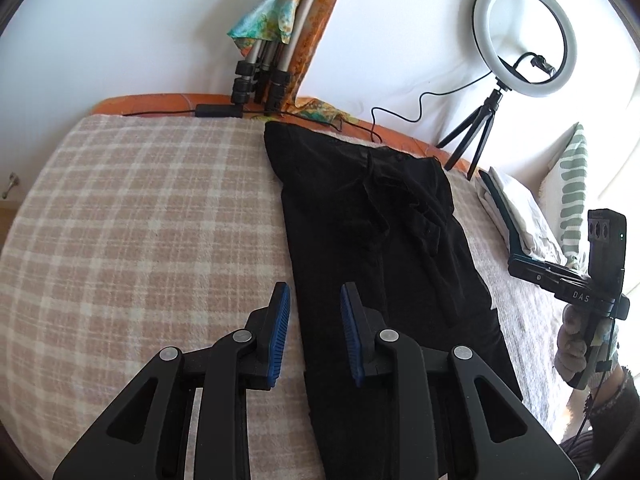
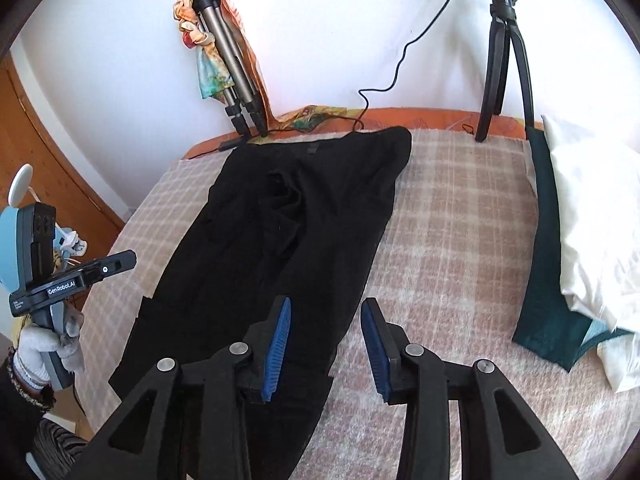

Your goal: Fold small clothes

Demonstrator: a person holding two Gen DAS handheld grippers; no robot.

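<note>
A black garment [image 1: 376,248] lies flat and lengthwise on the checked blanket [image 1: 140,220], its far end near the wall; it also shows in the right wrist view [image 2: 288,232]. My left gripper [image 1: 315,304] is open and empty, hovering over the garment's left edge near its near end. My right gripper [image 2: 326,320] is open and empty, hovering over the garment's right edge near its near end. Each gripper's body shows at the side of the other's view: the right one [image 1: 600,264] and the left one [image 2: 52,276].
A ring light on a small tripod [image 1: 524,40] stands at the back right. A folded tripod with a colourful cloth [image 2: 224,60] leans on the wall. A dark green cloth [image 2: 548,248] and white clothes [image 2: 592,216] lie at the right. A cable [image 2: 384,84] runs along the back edge.
</note>
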